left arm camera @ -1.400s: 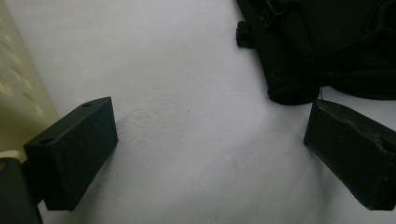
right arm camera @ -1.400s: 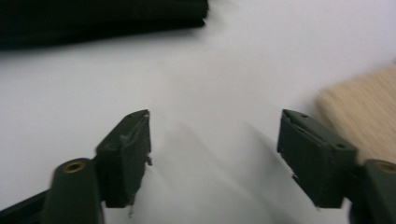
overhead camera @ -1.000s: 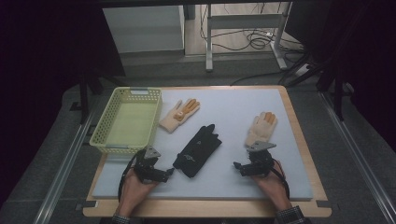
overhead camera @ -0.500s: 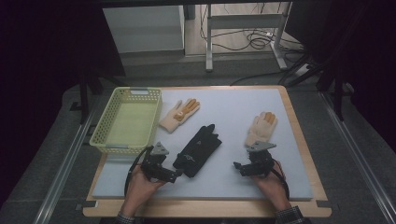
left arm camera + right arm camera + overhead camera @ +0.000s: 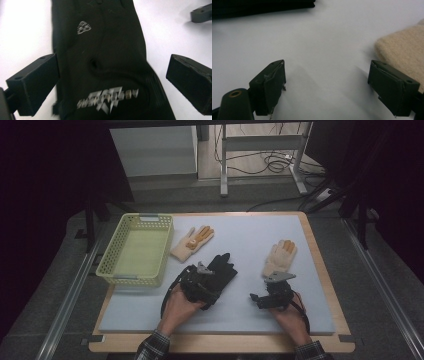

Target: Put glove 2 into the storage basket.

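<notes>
Left gripper view has the left gripper (image 5: 112,82) spread wide over the black glove (image 5: 105,65), not clamped yet, right gripper (image 5: 334,87) gaping idle, and basket (image 5: 116,270) with nothing in it so far.

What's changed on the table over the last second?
The left gripper moved right and forward from the mat's near-left area onto the black glove; its jaws now straddle the cuff, open, nothing gripped yet. The right gripper, both tan gloves and the basket stayed put.

Both grippers, left gripper (image 5: 200,282) and right gripper (image 5: 272,295), are black, each topped behind its jaws by a grey three-cornered plate, with blocky square-ended jaws and trailing black cables. Plaid sleeve cuffs.
</notes>
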{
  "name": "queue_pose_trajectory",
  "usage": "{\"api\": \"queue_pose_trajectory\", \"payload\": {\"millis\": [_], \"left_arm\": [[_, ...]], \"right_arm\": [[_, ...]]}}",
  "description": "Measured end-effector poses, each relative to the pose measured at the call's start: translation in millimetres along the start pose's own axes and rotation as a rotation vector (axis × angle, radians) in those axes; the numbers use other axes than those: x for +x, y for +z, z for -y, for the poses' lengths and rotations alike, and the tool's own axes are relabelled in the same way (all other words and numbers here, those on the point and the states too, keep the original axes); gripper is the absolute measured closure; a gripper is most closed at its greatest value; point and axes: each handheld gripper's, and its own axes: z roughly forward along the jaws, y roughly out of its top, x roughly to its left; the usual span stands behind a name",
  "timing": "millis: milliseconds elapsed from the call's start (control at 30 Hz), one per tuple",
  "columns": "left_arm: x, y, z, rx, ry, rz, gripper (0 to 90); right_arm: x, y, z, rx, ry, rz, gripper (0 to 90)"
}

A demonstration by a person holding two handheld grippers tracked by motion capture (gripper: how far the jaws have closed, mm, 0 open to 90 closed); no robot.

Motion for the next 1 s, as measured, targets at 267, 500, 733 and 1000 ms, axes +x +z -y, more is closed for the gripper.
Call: {"api": "queue_pose_trajectory", "payload": {"millis": [267, 500, 733, 1000], "left_arm": [[17.8, 25.5, -0.6, 0.063, -0.034, -0.066, 0.0], [23.1, 24.5, 0.9, 0.065, -0.048, -0.046, 1.4], [14.2, 13.0, -4.2, 0.082, -0.001, -0.051, 37.4], [17.5, 7.0, -6.7, 0.064, 0.001, -0.02, 66.4]], "right_arm": [[0.0, 0.0, 0.0, -0.001, 0.0, 0.0, 14.5], [-0.1, 0.1, 0.0, -0.001, 0.0, 0.0, 14.5], [0.0, 0.1, 0.0, 0.0, 0.0, 0.0, 14.5], [0.0, 0.1, 0.0, 0.0, 0.0, 0.0, 14.5]]}}
